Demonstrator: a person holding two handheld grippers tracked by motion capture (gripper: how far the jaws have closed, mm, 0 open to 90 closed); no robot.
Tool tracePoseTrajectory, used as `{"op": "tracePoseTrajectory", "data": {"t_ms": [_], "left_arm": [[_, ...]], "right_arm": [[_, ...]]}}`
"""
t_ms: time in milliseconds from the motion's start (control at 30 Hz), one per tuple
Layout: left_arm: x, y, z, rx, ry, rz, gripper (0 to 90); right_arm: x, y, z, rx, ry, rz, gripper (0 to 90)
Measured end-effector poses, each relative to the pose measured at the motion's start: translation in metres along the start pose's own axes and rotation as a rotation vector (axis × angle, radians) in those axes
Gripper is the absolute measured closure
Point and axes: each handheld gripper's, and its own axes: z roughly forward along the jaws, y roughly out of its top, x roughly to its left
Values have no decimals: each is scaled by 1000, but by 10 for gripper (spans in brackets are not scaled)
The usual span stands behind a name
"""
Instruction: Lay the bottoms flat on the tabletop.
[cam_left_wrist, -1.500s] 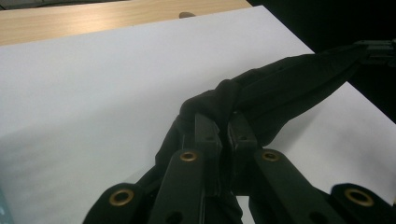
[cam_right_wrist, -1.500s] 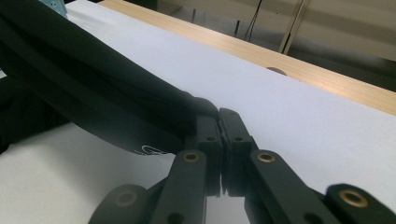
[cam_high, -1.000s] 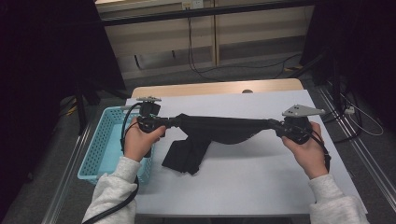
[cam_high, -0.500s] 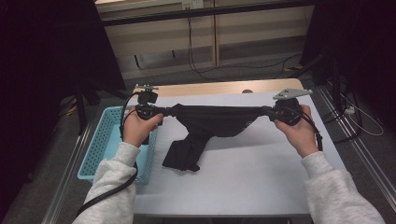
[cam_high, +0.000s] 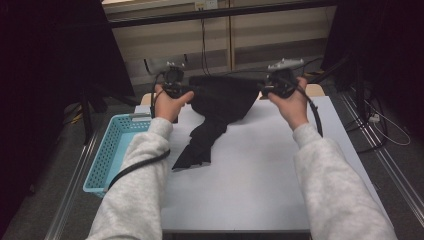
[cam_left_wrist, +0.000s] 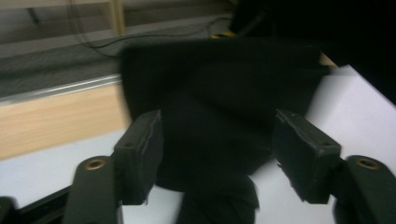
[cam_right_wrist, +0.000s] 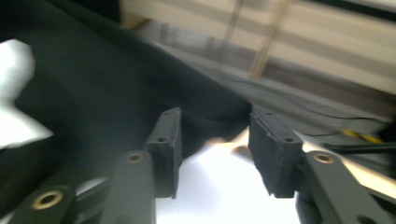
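Note:
A black cloth (cam_high: 220, 100) hangs spread at the far edge of the white table (cam_high: 260, 170), and a long tail of it trails toward me on the tabletop. My left gripper (cam_high: 186, 90) is at its left end and my right gripper (cam_high: 263, 89) at its right end. Both pairs of jaws have just been opening. In the left gripper view the left gripper (cam_left_wrist: 217, 121) stands wide, with the cloth (cam_left_wrist: 215, 84) in the gap but clear of the pads. In the right gripper view the right gripper (cam_right_wrist: 215, 116) is parted, and the cloth's (cam_right_wrist: 116, 93) edge lies at the tips, unpressed.
A light blue basket (cam_high: 107, 150) stands against the table's left side. A wooden board (cam_left_wrist: 56, 116) runs along the far edge of the table. Cables and metal rails (cam_high: 385, 155) lie on the floor to the right.
Both hands moved away from me to the table's far edge, carrying the stretched cloth. Both grippers' jaws have opened, and the cloth now sags between them.

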Motion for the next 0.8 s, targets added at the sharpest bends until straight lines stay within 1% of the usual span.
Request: {"op": "tracePoseTrajectory", "data": {"t_ms": [33,67,100,167,200,233,300,367,400,433,467,500,600,633,667,733,800], "left_arm": [[-3,-9,0,2,-6,18,251],[-5,-18,0,-1,-3,24,245],[-7,-26,-1,10,-4,23,229],[-14,-42,-5,24,-19,24,179],[-18,-50,-7,34,-26,34,180],[-21,-57,-10,43,-27,39,180],[-26,-70,-15,34,-36,45,170],[-32,-86,-19,39,-28,50,162],[-33,-91,-20,44,-32,53,155],[-35,-98,-21,46,-19,62,157],[-36,-104,-21,49,-14,77,156],[-36,-109,-23,57,-15,90,156],[-38,-123,-25,55,-4,95,147],[-39,-127,-26,49,5,109,146],[-39,-130,-28,57,3,130,144],[-38,-135,-31,52,5,131,144],[-38,-140,-32,43,3,132,143]], "right_arm": [[6,-12,-3,6,2,-13,427],[10,-24,-7,8,-16,-21,378],[13,-36,-12,4,-19,-11,335],[17,-61,-22,8,13,25,317],[20,-71,-27,15,23,30,302],[23,-81,-33,25,29,28,282],[29,-98,-46,31,36,20,273],[36,-112,-57,35,44,-1,261],[39,-119,-61,37,49,-7,257],[41,-124,-64,37,56,-4,256],[44,-131,-69,35,78,10,255],[46,-137,-73,30,82,18,251],[54,-150,-81,15,85,23,244],[56,-152,-81,22,92,16,235],[58,-153,-81,31,95,7,222],[61,-155,-81,23,119,13,221],[64,-158,-79,34,129,5,221]]}}
